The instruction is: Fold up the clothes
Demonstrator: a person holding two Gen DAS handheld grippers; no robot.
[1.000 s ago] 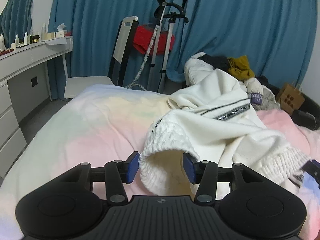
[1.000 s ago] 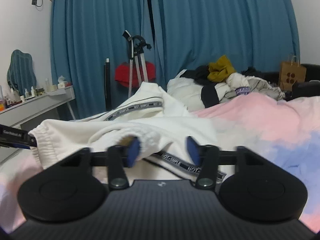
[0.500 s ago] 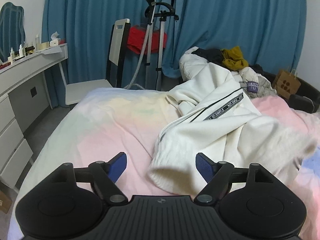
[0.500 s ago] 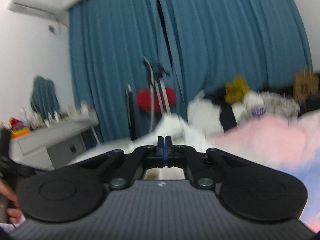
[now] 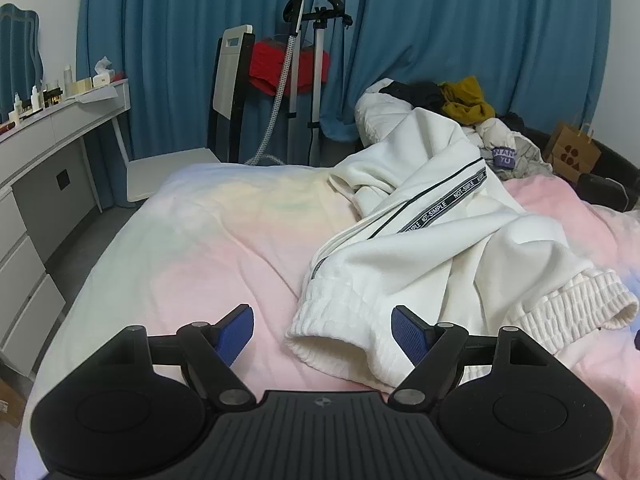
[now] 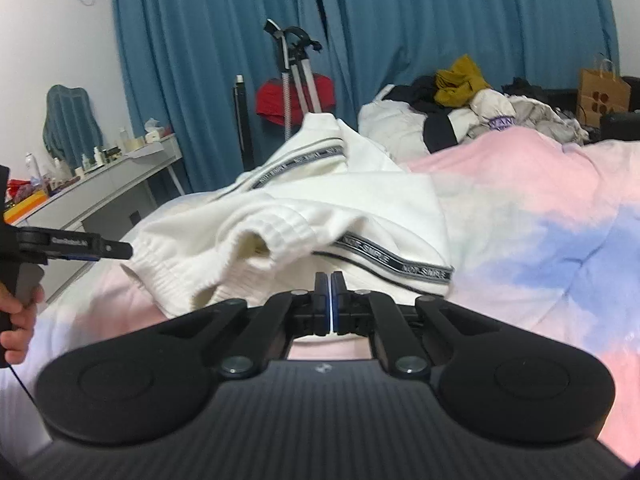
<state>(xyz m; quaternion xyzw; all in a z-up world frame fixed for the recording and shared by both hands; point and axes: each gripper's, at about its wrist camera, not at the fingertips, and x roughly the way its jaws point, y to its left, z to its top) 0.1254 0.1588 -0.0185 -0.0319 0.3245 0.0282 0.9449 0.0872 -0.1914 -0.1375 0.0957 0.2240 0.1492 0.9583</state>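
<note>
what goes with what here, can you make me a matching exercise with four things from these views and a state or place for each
Things:
1. left gripper
2. right gripper
3. white sweatpants
4. mustard garment

States or places:
A. on top of the clothes pile at the far end of the bed
B. open, at the ribbed cuff
C. lying crumpled on the pastel bedspread
D. pads pressed together, nothing visibly between them

Pairs: 1-B, 2-D, 3-C, 4-A

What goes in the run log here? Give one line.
left gripper: open, over cuff | right gripper: shut, no cloth seen gripped | white striped sweatpants: rumpled on pastel bedsheet
</note>
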